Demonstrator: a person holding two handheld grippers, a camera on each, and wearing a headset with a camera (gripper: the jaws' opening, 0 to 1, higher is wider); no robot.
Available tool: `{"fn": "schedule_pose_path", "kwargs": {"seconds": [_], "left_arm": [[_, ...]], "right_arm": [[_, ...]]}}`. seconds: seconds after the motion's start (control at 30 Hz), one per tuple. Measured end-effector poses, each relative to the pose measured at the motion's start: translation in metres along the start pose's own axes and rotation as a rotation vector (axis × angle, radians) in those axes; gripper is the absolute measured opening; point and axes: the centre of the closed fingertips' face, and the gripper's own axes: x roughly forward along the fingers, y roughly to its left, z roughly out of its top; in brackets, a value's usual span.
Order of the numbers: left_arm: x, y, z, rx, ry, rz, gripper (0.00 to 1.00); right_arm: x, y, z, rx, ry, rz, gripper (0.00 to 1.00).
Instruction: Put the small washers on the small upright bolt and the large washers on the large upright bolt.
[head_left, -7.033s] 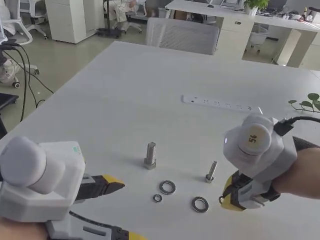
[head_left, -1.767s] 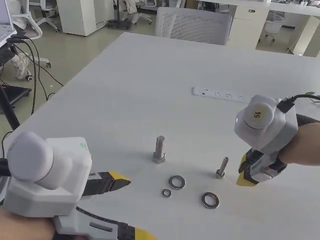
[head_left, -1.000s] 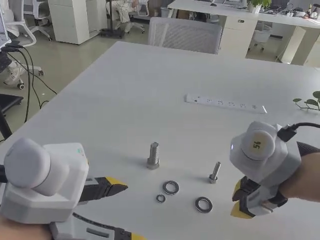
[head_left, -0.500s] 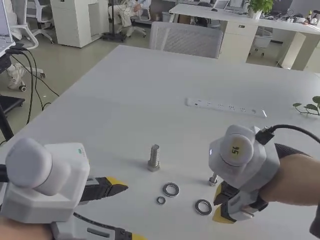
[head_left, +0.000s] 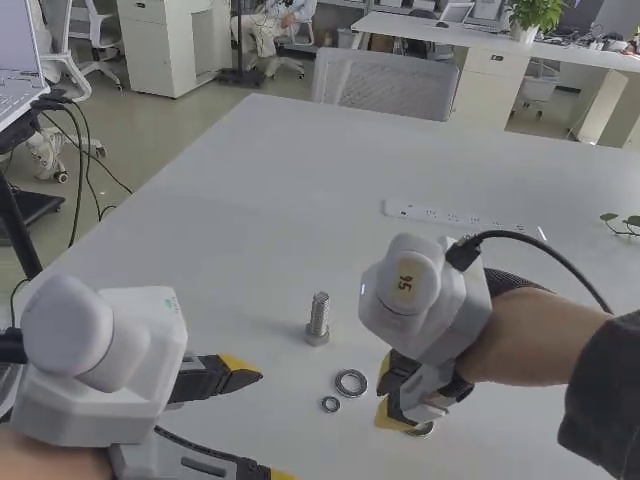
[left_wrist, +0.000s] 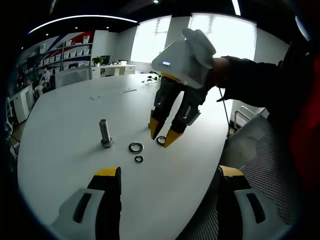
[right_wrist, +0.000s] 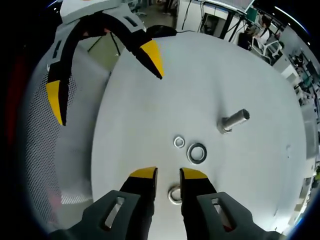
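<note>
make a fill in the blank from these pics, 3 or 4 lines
1. The right gripper has its jaws either side of a ____ on the table.
2. The large bolt stands ____.
3. The left gripper has its jaws wide ____.
4. In all, ____ washers lie on the table.
Missing words: washer; upright; open; three

You have a white counter (head_left: 250, 200) under both jaws | power strip (head_left: 460, 218) well beyond them | grey chair (head_left: 385, 85) past its far edge | floor cables (head_left: 85, 170) far left
</note>
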Motion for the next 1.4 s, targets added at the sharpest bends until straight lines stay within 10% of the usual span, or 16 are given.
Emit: {"fn": "schedule_pose_path", "kwargs": {"seconds": [1.4], "left_arm": [[0.001,0.003,-0.006,-0.027,0.002,0.006,0.77]], "right_arm": [[0.049,-0.018,0.018,-0.093,0.039,0.046,0.19]]}}
